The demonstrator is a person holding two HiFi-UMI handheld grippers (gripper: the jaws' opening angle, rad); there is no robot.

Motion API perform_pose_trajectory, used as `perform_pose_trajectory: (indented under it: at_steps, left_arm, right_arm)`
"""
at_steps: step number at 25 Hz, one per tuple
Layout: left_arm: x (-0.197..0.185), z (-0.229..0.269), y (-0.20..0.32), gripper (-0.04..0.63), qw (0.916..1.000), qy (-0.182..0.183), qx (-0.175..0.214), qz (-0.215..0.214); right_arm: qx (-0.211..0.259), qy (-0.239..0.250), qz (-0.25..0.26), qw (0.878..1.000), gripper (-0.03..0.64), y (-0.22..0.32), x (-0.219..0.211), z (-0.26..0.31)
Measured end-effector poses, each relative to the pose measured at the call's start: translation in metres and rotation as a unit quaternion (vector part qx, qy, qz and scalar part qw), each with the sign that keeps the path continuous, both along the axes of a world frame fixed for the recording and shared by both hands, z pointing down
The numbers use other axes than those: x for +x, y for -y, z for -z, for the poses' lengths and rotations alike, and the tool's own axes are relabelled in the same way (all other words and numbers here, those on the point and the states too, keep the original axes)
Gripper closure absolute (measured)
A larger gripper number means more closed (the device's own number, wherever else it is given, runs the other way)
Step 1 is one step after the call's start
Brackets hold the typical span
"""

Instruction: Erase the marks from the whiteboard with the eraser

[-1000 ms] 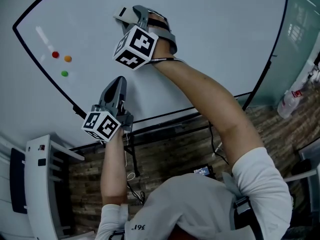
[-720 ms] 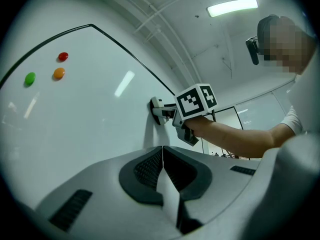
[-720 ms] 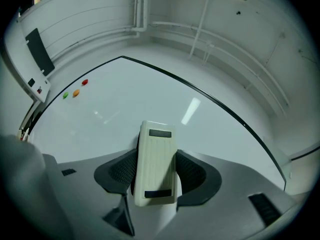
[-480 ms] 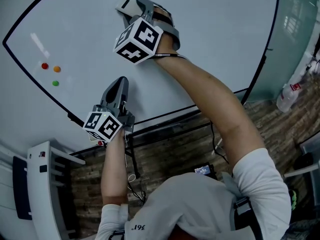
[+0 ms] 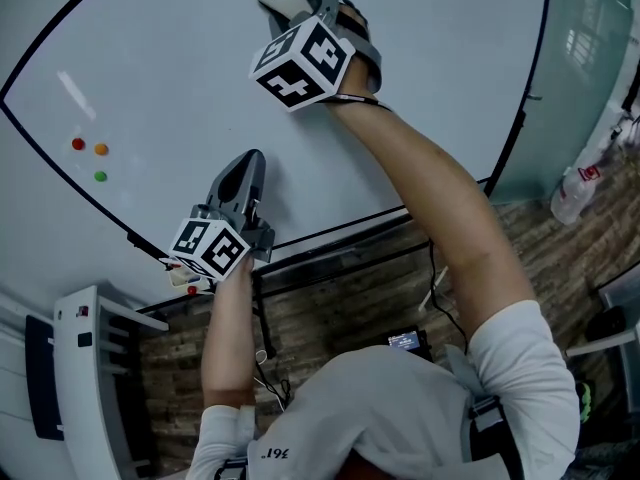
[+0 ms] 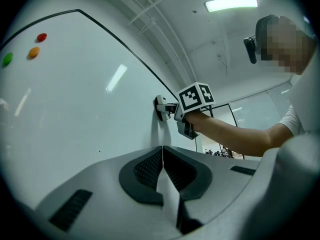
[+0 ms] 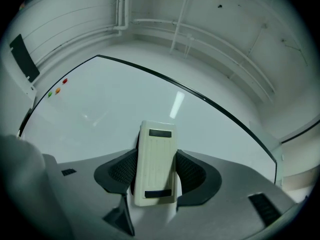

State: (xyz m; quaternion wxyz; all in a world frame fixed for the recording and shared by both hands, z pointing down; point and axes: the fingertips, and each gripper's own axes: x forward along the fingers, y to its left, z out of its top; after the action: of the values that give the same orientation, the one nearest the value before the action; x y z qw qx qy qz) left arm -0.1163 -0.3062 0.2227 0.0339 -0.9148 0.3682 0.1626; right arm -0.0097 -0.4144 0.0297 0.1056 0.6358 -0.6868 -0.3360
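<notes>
My right gripper [image 7: 157, 175] has its jaws pinching the eraser [image 7: 156, 161], a pale block standing upright between the dark pads. In the head view I hold it high against the whiteboard [image 5: 170, 58], in its far middle part, and the left gripper view shows the eraser meeting the board's face. My left gripper [image 6: 162, 160] has its jaws pressed together with nothing between them. It points at the near part of the board, just above the black bottom frame, and I cannot tell whether its tip touches. Well to the left on the board sit three small dots close together: red [image 5: 78, 144], orange [image 5: 101, 149] and green [image 5: 100, 176].
</notes>
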Motion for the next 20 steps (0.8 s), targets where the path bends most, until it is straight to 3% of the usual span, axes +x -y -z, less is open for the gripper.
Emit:
perform_pose_trajectory:
  at_steps: [9, 20]
  left_arm:
    - [0.039, -0.002, -0.001, 0.588, 0.9999, 0.009, -0.002, -0.009]
    - [0.047, -0.014, -0.001, 0.588, 0.9999, 0.004, -0.009, -0.011]
  right_arm:
    - [-0.005, 0.021, -0.021, 1.000, 0.360, 0.004, 0.078, 0.004]
    - [-0.007, 0.007, -0.051, 0.999, 0.360, 0.009, 0.118, -0.001]
